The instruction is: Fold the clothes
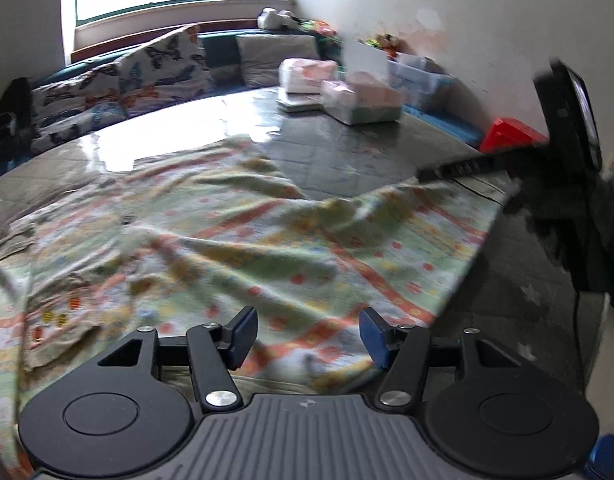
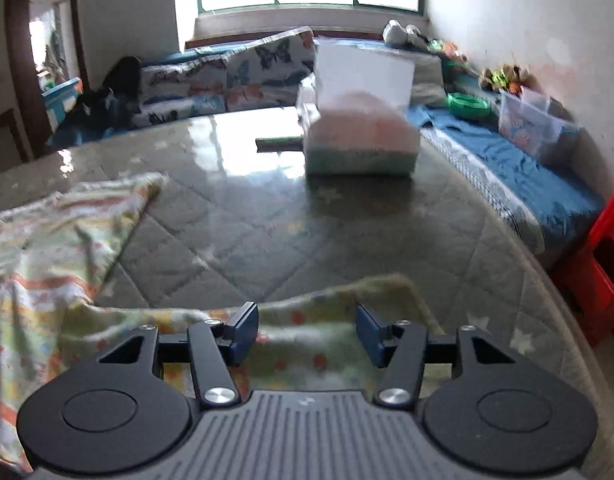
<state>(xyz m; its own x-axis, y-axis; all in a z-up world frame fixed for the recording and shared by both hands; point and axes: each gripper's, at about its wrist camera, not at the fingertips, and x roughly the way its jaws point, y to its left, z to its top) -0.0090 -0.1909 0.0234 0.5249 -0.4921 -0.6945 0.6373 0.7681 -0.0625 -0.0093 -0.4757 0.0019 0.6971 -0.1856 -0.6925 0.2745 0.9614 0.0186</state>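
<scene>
A pale green garment with orange and yellow patterned stripes lies rumpled on the quilted grey table top. My left gripper is open just above its near part, nothing between the blue pads. The right gripper shows at the right of the left wrist view, over the garment's right corner. In the right wrist view the garment lies at the left, and one corner lies under my open right gripper. Nothing is held.
Wrapped packs and a white box stand at the table's far side. A butterfly-print bench cushion runs under the window. Clear bins and a red stool are at the right, off the table edge.
</scene>
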